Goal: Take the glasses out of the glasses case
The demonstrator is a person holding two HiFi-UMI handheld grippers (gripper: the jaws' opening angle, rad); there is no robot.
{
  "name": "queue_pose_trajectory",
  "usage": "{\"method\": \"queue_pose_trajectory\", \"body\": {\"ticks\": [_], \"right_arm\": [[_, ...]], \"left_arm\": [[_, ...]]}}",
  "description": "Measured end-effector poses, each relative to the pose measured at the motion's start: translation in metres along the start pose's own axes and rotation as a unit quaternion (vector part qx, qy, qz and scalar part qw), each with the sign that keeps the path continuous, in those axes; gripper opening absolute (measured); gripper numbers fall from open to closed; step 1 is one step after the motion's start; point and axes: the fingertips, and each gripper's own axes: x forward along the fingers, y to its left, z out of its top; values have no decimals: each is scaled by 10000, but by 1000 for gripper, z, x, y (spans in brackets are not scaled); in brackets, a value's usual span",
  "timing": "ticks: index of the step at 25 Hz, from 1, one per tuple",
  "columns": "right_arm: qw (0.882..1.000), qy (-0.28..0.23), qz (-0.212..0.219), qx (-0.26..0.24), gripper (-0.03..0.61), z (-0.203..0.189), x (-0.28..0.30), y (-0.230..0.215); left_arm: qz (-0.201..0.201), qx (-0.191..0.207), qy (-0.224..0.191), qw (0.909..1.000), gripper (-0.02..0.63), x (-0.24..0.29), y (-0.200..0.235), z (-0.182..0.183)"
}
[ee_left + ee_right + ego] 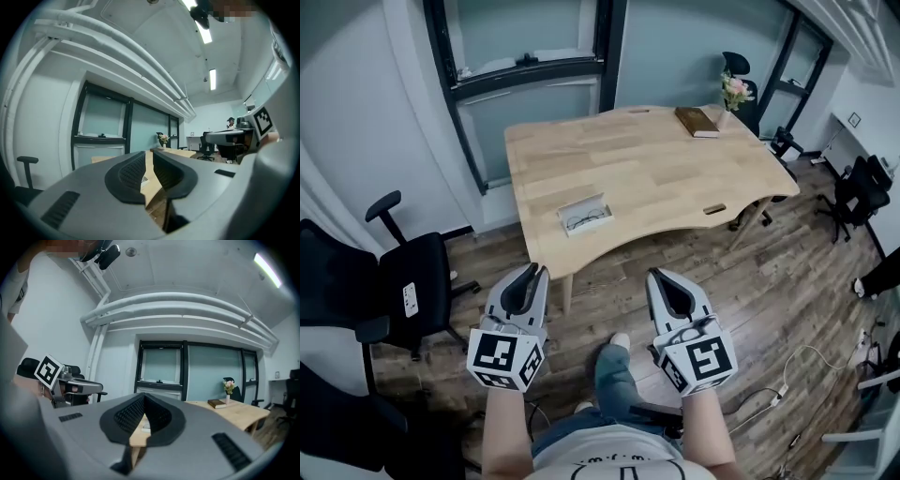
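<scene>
Lower left, the left gripper (534, 274) is held slightly spread, empty. At centre the glasses (587, 219) are seen inside the open glasses case (572, 212) on the table (675, 169); light and fragile, they are best pinched at the bridge. Lower right, the right gripper (659, 277) is pressed together, empty

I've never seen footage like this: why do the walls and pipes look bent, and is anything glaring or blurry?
Head view: wide lens bows the window frames, table sharp. Left gripper view: fisheye, dark corners, ceiling lights glare. Right gripper view: same fisheye, pipes curve.
</scene>
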Motion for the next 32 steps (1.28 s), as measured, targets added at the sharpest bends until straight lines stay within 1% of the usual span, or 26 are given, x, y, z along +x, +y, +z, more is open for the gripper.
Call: {"method": "queue_pose_trajectory", "body": {"ticks": [6, 11, 16, 18, 21, 26, 28, 29, 30, 32], "right_arm": [[9998, 28, -178, 84, 11, -13, 67, -81], [9997, 88, -181, 171, 9, -22, 130, -152], [9992, 259, 1, 293, 11, -42, 187, -205], [9988, 329, 66, 344, 11, -49, 204, -220], [9979, 477, 153, 409, 11, -57, 223, -234], [9952, 767, 273, 545, 11, -82, 243, -235], [9941, 873, 247, 595, 11, -93, 250, -234], [9934, 937, 227, 623, 11, -98, 252, -233], [9926, 1007, 218, 648, 11, -103, 253, -230], [9908, 1145, 242, 680, 11, -114, 253, -223]], "left_arm": [[19, 114, 171, 9998, 63, 92, 19, -8], [56, 48, 209, 9998, 82, 180, 36, -10], [145, -147, 590, 9980, 142, 255, 52, -32], [122, -133, 786, 9967, 144, 275, 55, -42], [13, 31, 1222, 9925, 133, 296, 59, -60], [-175, 202, 1938, 9807, 114, 310, 68, -100], [-353, 275, 2241, 9735, 110, 315, 70, -119], [-495, 321, 2445, 9678, 110, 317, 69, -130], [-676, 367, 2686, 9602, 110, 318, 67, -143], [-1083, 477, 3204, 9398, 110, 319, 63, -171]]}}
